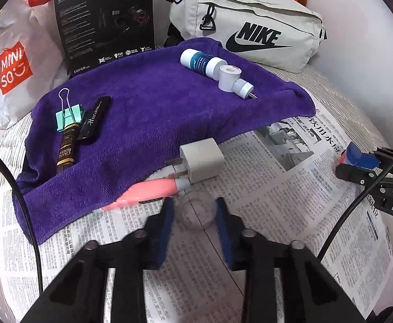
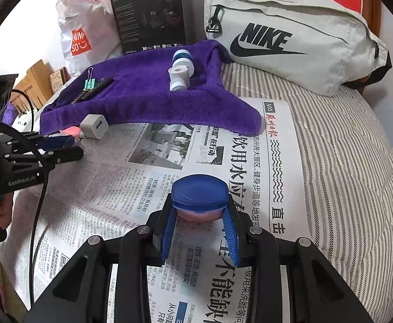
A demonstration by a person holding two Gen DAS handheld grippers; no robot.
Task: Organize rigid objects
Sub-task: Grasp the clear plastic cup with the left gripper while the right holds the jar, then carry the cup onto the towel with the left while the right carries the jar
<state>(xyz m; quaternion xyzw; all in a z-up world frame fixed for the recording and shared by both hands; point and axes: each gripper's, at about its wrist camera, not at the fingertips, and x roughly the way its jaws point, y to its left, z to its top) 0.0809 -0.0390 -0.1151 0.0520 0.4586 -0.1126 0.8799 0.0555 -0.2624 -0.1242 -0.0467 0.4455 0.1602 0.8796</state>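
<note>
Fingers of the right gripper (image 2: 199, 212) pinch a small container with a blue lid (image 2: 199, 194) and a pinkish body, one blue pad against each side, held just above the newspaper (image 2: 148, 185). The same container shows at the right edge of the left wrist view, still between those pads.

Fingers of the left gripper (image 1: 195, 212) stand narrowly apart around a small clear round object (image 1: 196, 211), possibly a transparent cap. That view is blurred, so contact between pads and object cannot be confirmed; the right wrist view shows something clear at those fingertips but settles nothing further.

Positions relative to the purple towel (image 1: 153, 113), which lies on the striped bed:
- White charger plug (image 1: 201, 164): at the towel's near edge, partly on the newspaper, prongs facing left.
- Pink object (image 1: 145, 191): tucked under the near edge, touching the plug.
- Green binder clip (image 1: 70, 119), black bar (image 1: 94, 119) and dark gold-lettered tube (image 1: 66, 150): grouped on the left part.
- White and blue bottle (image 1: 200, 60) and white fitting (image 1: 232, 79): on the far right part, touching each other.
- Grey Nike bag (image 1: 250, 27): behind the towel.
- Black box (image 1: 105, 18) and Miniso bag (image 1: 10, 67): behind and to the left.
</note>
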